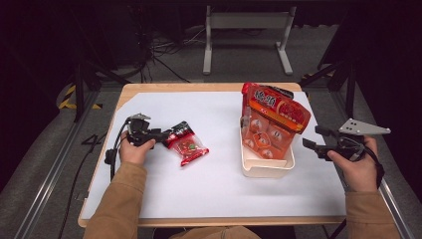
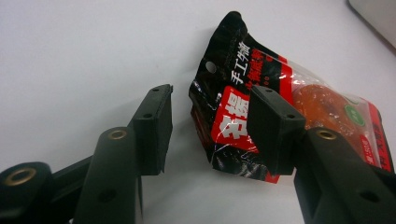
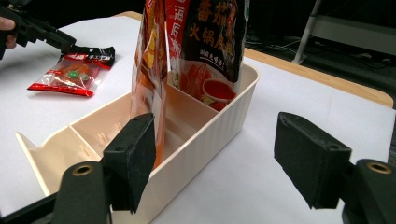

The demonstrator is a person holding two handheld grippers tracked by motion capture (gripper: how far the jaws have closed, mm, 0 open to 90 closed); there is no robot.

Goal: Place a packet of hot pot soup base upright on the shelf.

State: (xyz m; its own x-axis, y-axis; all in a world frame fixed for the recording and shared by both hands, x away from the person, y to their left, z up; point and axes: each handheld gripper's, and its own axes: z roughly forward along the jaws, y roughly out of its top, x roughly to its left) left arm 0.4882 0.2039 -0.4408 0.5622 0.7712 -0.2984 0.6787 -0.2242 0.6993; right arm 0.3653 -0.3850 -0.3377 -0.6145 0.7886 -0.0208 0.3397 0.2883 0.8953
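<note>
Straddling the black top edge of the red snack packet (image 2: pixel 261 107), the left gripper (image 1: pixel 160 135) stood with jaws apart, not yet pinching, seemingly lined up to grasp it. The right gripper (image 1: pixel 312 139) waited wide open just beside the cream bin (image 3: pixel 205 140).

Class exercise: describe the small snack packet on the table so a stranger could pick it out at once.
Start at the white table, then its left half, by the left gripper. The snack packet lies flat there, small, red with a black top. The bigger pouches stand upright in the cream box.
</note>
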